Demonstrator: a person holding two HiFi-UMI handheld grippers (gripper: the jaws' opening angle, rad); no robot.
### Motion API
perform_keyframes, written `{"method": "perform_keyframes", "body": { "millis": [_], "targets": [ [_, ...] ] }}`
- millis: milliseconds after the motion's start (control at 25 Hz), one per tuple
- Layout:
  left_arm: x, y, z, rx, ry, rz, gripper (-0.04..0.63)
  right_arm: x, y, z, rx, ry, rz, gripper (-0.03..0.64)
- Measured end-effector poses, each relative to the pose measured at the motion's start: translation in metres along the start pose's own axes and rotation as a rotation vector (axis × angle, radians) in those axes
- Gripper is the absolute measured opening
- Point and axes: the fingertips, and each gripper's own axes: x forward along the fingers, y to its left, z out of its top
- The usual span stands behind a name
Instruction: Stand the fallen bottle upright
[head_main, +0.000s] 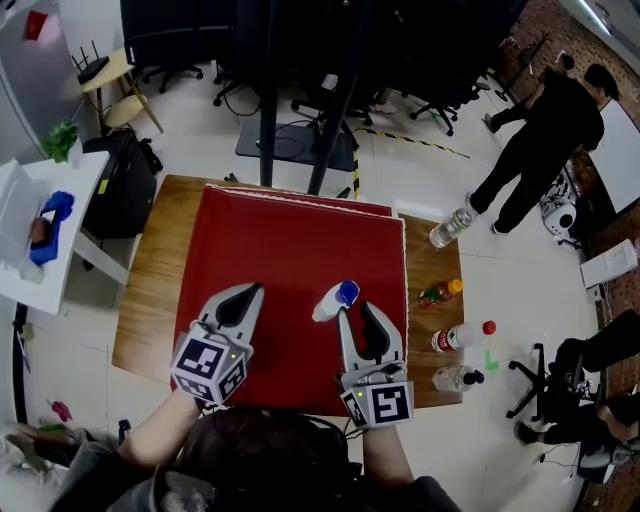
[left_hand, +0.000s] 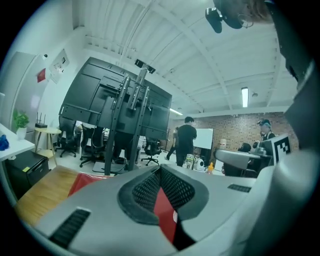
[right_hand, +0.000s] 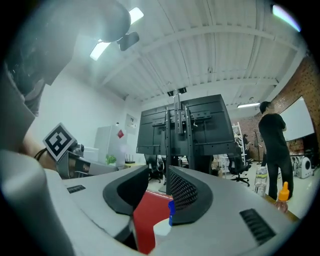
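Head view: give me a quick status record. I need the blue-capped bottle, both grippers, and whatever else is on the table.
target: white bottle with blue cap, on red mat
pose: cap toward upper right; upright or lying, cannot tell
left gripper: shut, empty
right gripper: open, beside bottle, not gripping
others: four bottles on the table, right of mat

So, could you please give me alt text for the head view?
A white bottle with a blue cap sits on a red mat by the tip of the right gripper, whose jaws stand apart; the left gripper beside it is shut. More bottles sit along the wooden table's right side.
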Motion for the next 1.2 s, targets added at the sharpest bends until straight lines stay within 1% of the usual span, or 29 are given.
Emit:
{"method": "perform_keyframes", "body": {
  "millis": [120, 160, 240, 320, 400, 480, 560, 720, 1040, 1200],
  "targets": [
    [-0.006, -0.004, 0.001, 0.01, -0.008, -0.004, 0.035, 0.004, 0.016, 0.005, -0.017, -0.001, 0.044, 0.135],
    [-0.007, -0.005, 0.001, 0.007, -0.012, -0.004, 0.035, 0.005, 0.02, 0.006, -0.019, -0.004, 0.052, 0.115],
    [-0.009, -0.005, 0.002, 0.003, -0.016, -0.004, 0.035, 0.009, 0.027, 0.008, -0.026, -0.008, 0.062, 0.05],
    [-0.011, -0.004, 0.001, 0.008, -0.016, -0.002, 0.035, 0.012, 0.037, 0.008, -0.025, -0.005, 0.088, 0.021],
    [-0.014, -0.002, 0.002, 0.013, -0.022, 0.005, 0.035, 0.015, 0.048, 0.006, -0.008, -0.001, 0.128, 0.02],
    [-0.015, 0.0, 0.004, 0.018, -0.034, 0.013, 0.035, 0.018, 0.053, 0.005, 0.013, -0.004, 0.144, 0.02],
    [-0.016, 0.001, 0.005, 0.019, -0.037, 0.019, 0.035, 0.02, 0.055, 0.003, 0.018, -0.006, 0.138, 0.018],
    [-0.018, 0.0, 0.002, 0.009, -0.028, 0.019, 0.035, 0.024, 0.06, -0.004, -0.018, 0.022, 0.122, 0.015],
    [-0.019, 0.004, -0.005, 0.008, -0.014, 0.026, 0.035, 0.025, 0.07, -0.013, -0.004, 0.059, 0.148, 0.015],
    [-0.018, 0.003, -0.009, 0.001, -0.007, 0.028, 0.035, 0.025, 0.072, -0.02, -0.022, 0.087, 0.163, 0.014]
  ]
}}
